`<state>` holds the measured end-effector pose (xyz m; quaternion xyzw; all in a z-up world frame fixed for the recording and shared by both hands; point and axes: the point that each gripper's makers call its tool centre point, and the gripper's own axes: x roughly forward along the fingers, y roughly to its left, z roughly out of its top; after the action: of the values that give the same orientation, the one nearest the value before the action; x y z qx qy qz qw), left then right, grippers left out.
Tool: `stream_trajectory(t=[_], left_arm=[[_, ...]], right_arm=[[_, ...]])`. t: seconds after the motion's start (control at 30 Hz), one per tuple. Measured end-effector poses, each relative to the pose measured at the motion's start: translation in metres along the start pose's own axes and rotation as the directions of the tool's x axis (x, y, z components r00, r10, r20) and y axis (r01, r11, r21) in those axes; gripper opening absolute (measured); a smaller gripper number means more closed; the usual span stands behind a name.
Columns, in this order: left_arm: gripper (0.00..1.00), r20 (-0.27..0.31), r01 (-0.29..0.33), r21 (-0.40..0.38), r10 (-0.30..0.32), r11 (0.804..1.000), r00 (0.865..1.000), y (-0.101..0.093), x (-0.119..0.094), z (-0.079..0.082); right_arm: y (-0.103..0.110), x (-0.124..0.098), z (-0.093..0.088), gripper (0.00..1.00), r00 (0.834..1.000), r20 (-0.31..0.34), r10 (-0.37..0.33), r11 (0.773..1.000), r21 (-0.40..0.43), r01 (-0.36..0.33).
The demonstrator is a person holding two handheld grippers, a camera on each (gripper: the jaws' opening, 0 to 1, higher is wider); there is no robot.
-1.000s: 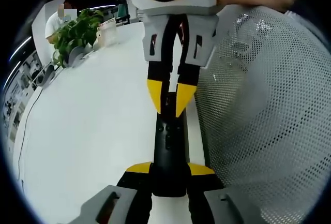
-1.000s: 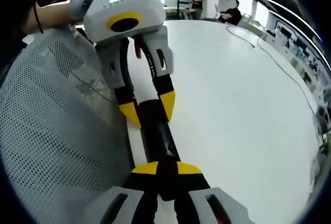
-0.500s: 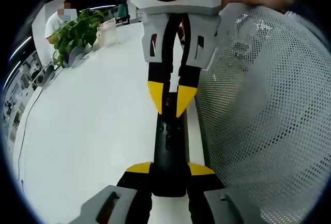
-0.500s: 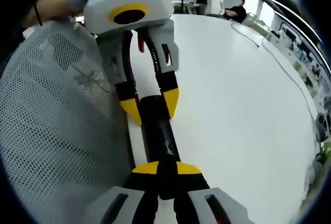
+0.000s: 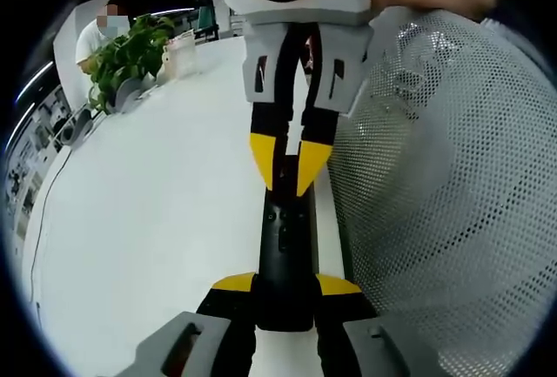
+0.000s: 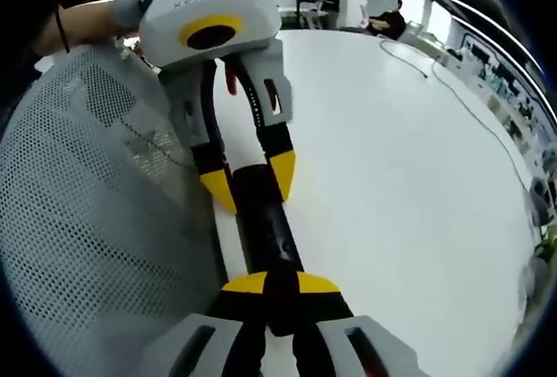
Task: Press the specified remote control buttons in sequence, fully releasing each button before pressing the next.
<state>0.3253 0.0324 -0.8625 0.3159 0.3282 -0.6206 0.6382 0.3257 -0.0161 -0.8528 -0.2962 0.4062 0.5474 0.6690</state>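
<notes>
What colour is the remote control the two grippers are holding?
Black; the remote control shows best in the left gripper view.

Slim black remote, gripped at both ends

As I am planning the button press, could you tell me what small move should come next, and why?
Probably free the right tool and bring one tip down on a button. Both it and the left tool clamp opposite ends of the slim black remote control, so nothing is pressing a button at the moment.
</notes>
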Motion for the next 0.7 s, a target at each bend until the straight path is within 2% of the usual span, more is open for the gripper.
stream_trajectory(t=[0.23,0.33,0.37,0.4,0.47,0.6,0.7], left_arm=[[0.25,0.0,0.0,-0.001,0.0,1.0,1.0,-0.0002,0.0001,0.0001],[0.25,-0.001,0.0,0.003,0.0,1.0,1.0,-0.0006,0.0002,0.0001],[0.25,-0.003,0.001,0.004,-0.001,1.0,1.0,-0.0007,0.0003,0.0001],[0.25,-0.005,0.001,0.006,-0.001,1.0,1.0,-0.0007,0.0004,0.0001],[0.25,-0.009,0.002,0.007,-0.002,1.0,1.0,-0.0008,0.0005,0.0001],[0.25,-0.008,0.002,0.008,-0.002,1.0,1.0,-0.0011,0.0007,0.0],[0.25,-0.007,0.001,0.005,-0.001,1.0,1.0,-0.0011,0.0005,0.0]], right_arm=[[0.0003,-0.0003,-0.0019,0.06,1.0,-0.017,-0.009,1.0,-0.015,0.009],[0.0015,0.0013,-0.0019,0.05,0.998,-0.055,-0.021,0.998,-0.067,0.017],[0.0021,0.0024,-0.0014,0.05,0.998,-0.058,-0.021,0.997,-0.069,0.017],[0.0011,0.0022,-0.002,0.05,0.997,-0.075,-0.02,1.0,-0.024,0.018],[0.0004,0.0027,-0.0014,0.05,0.996,-0.082,-0.021,0.999,-0.039,0.018],[0.0015,0.0007,-0.0035,0.05,0.997,-0.058,-0.04,0.999,-0.032,0.038],[0.0007,0.001,-0.0023,0.05,0.998,-0.056,-0.031,0.999,-0.038,0.029]])
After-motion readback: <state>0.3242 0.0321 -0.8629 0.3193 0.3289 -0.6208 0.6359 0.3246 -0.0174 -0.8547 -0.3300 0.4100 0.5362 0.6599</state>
